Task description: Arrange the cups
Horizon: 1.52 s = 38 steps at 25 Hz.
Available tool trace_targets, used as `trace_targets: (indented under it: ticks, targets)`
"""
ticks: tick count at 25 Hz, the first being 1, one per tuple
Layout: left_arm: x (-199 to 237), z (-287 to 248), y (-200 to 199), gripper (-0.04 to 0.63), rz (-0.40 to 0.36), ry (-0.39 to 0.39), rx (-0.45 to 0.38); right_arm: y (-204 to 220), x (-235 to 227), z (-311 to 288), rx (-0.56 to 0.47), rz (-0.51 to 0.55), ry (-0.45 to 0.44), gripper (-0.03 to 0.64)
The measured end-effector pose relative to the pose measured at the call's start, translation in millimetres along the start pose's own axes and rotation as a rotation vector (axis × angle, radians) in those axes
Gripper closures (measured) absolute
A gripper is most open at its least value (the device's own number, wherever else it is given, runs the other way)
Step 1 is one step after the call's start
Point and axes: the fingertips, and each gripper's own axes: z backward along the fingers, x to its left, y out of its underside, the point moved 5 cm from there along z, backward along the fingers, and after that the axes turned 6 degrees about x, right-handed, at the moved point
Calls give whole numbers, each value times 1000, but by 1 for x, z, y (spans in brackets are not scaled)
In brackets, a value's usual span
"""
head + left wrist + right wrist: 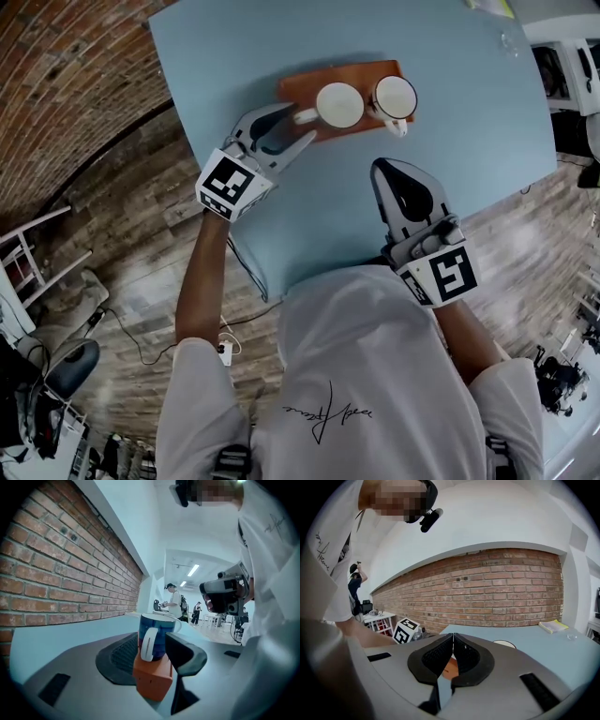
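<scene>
no readable text, cursive scrawl (330,412) on white shirt (394,328) illegible

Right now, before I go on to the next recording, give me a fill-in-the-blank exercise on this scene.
1. The orange tray lies on a ____ table.
2. The left cup and the right cup stand ____ the tray.
3. The left gripper has its jaws ____, by the left cup's handle.
4. The right gripper has its jaws ____.
Missing words: blue; on; open; shut.
</scene>
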Motion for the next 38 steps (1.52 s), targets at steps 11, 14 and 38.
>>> trace_targets:
  ticks: [11,14,38]
  targets:
    - [0,-7,2,431,16,40,-39,9,13,-20,28,-55,-23,595]
    - [1,-10,1,431,19,50,-45,9,15,-26,28,-51,-30,595]
    - [-9,-20,1,522,-29,47,-64,10,15,-46,63,-15,-68,595]
